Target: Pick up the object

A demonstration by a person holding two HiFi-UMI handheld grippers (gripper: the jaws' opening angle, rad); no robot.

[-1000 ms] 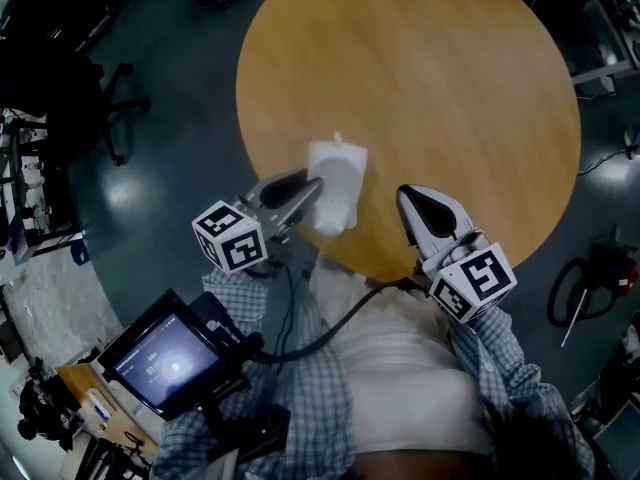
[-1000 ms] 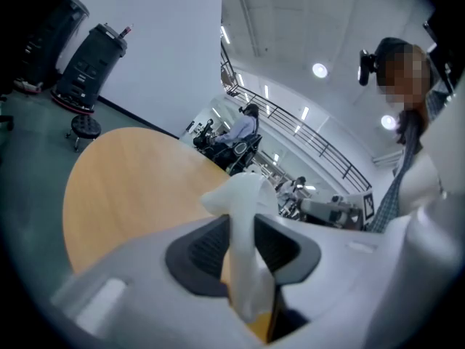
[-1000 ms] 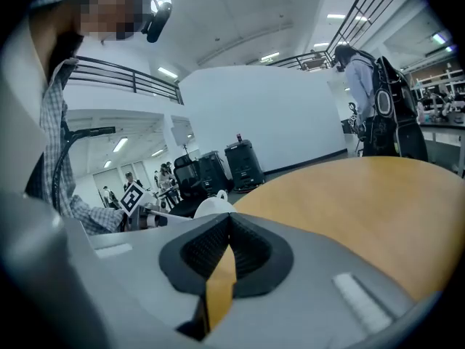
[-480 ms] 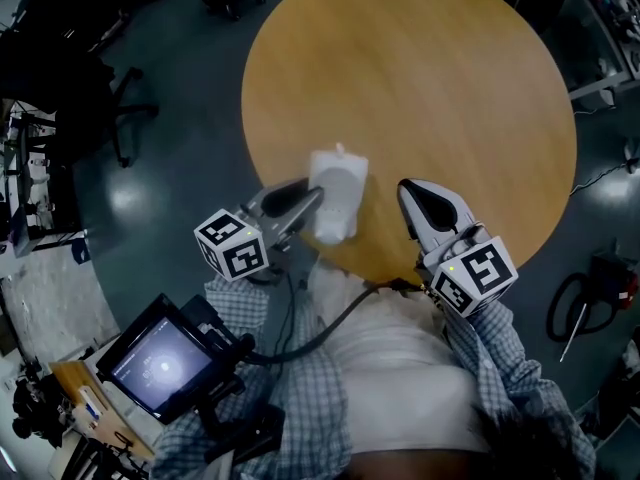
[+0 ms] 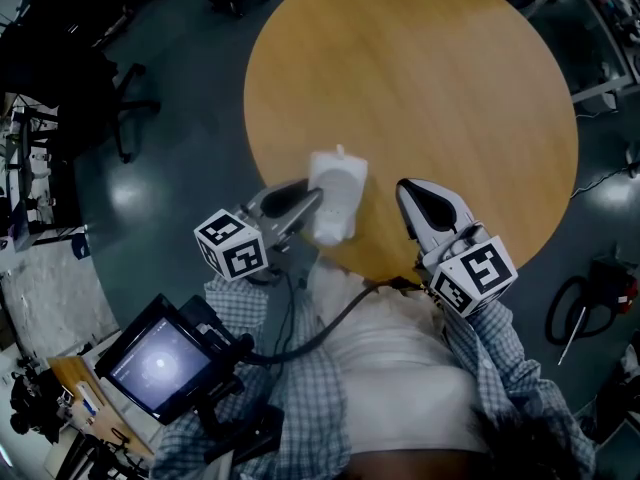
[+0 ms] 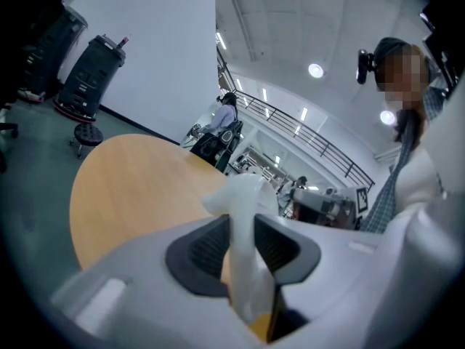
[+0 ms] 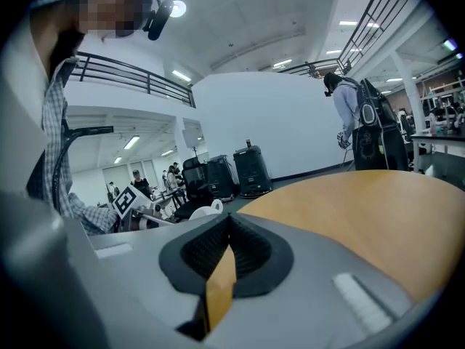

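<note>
White object (image 5: 337, 190): thin, soft-looking, w/ a small nub on its far end. It is pinched by the L gripper (image 5: 318, 196), held over the near edge of the round wood-colour table (image 5: 430, 78), on the person's side. In the L gripper view the 2 ribbed fingers (image 6: 200, 249) stand partway apart and press on the object from both sides. It is seen edge-on there, sticking up past the fingertips w/ the tabletop behind it. Whether its underside touches the table I can't tell. R gripper (image 5: 406, 194) is just beside the object, to its right, also over the near table edge and not touching it. In the R gripper view its fingers (image 7: 251, 249) meet at the tips w/ nothing between them; only a narrow sliver of table colour shows lower down. Each gripper carries 1 marker cube at its rear. Checked sleeves (image 5: 500, 358) run back from both. A lit screen (image 5: 160, 363) sits low at left, above the grey floor (image 5: 190, 158).
</note>
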